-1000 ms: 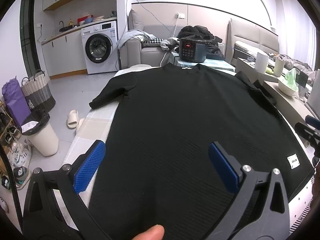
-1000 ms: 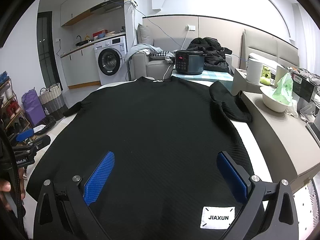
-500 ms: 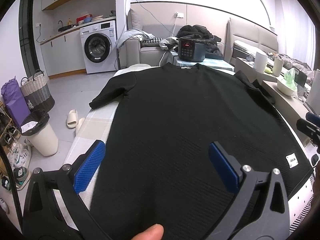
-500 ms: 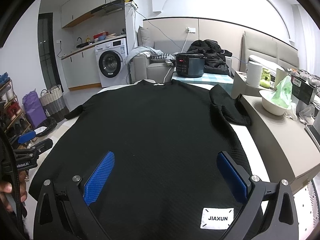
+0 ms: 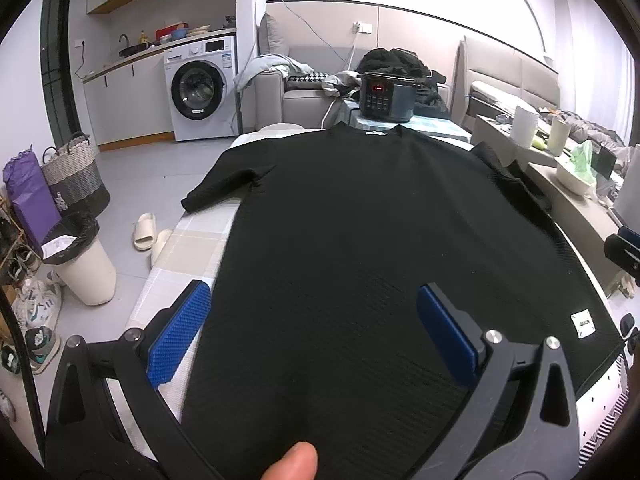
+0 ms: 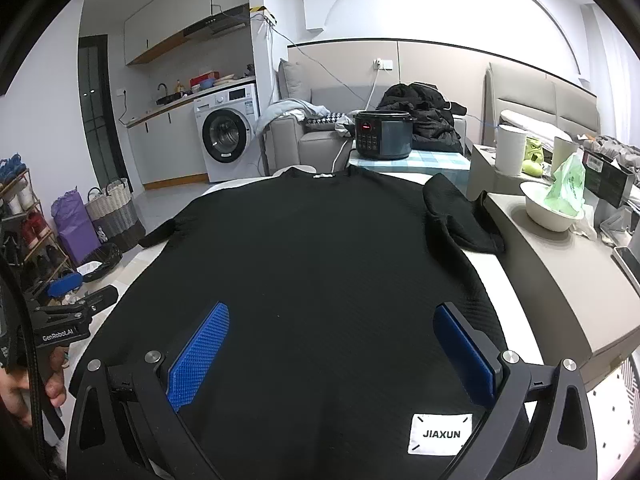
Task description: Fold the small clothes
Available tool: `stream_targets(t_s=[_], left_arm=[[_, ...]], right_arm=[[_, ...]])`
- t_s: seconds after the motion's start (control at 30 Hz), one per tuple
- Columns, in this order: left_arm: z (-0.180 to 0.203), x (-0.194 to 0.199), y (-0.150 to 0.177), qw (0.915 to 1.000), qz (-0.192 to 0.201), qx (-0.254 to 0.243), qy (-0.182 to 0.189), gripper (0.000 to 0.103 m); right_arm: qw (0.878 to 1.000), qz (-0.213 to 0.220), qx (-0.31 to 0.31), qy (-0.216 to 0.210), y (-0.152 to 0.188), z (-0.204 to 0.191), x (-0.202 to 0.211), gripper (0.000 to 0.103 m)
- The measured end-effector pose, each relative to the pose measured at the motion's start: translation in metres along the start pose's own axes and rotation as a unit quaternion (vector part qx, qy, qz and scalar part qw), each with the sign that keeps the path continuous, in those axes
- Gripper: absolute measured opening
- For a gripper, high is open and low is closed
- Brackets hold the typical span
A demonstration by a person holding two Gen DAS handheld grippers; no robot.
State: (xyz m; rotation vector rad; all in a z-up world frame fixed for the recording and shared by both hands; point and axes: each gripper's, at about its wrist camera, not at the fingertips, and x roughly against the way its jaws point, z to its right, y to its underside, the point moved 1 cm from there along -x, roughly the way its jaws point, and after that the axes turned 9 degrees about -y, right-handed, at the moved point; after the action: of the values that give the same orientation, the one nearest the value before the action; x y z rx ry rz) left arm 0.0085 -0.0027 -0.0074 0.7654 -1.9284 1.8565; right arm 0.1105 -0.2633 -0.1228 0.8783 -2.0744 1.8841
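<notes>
Black T-shirt (image 5: 360, 248) lies spread flat on the table (image 5: 188, 240), front or back down I cannot tell; collar at the far end, hem toward the person; white JIAXUN label (image 6: 441, 433) sits at the near right hem corner. Left sleeve (image 5: 224, 184) angles out and hangs past the table edge; right sleeve (image 6: 456, 216) lies rumpled, its tip against the grey counter (image 6: 560, 272) alongside. Body cloth looks smooth, no fold made yet; judged as the start of the task, shirt laid out so both side edges can be reached.

Left gripper (image 5: 316, 332) hovers over the near left part of the hem, jaws wide apart, nothing between the blue pads (image 5: 180, 336); its left pad is over the bare table just outside the shirt's side edge, which suggests it is lining up on that edge. Right gripper (image 6: 332, 354) hovers over the near right hem, just above the label, also spread wide and empty; whether either pad touches the cloth I cannot tell.

Likely next: each claw pinches a hem corner or side edge; the sleeves probably want folding in first.

Outward: rice cooker (image 5: 386, 96) on a small checked table beyond the collar; washing machine (image 5: 200, 88) far left; white bin (image 5: 80, 256) and slippers (image 5: 146, 234) on the floor left of the table; bowl with a green bag (image 6: 560, 200) on the counter.
</notes>
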Motion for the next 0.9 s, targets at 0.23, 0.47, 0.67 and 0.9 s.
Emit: stream_targets(t_s=[0.23, 0.47, 0.67, 0.9], left_arm=[[-0.0003, 0.0002, 0.0010, 0.9999, 0.003, -0.010, 0.001, 0.102], [-0.0018, 0.0029, 0.0000, 0.9999, 0.012, -0.007, 0.001, 0.102], [-0.0038, 0.0032, 0.0007, 0.9999, 0.008, -0.006, 0.007, 0.102], [0.0000, 0.0049, 0.0011, 0.9998, 0.015, -0.015, 0.001, 0.102]], right_arm=[[1.000, 0.003, 0.000, 0.002, -0.0008, -0.0028, 0.0064, 0.103], [1.000, 0.004, -0.005, 0.003, -0.0018, 0.0010, 0.0057, 0.103], [1.000, 0.003, -0.005, 0.007, -0.0018, -0.0011, 0.0071, 0.103], [1.000, 0.002, -0.006, 0.009, -0.0015, -0.0015, 0.0068, 0.103]])
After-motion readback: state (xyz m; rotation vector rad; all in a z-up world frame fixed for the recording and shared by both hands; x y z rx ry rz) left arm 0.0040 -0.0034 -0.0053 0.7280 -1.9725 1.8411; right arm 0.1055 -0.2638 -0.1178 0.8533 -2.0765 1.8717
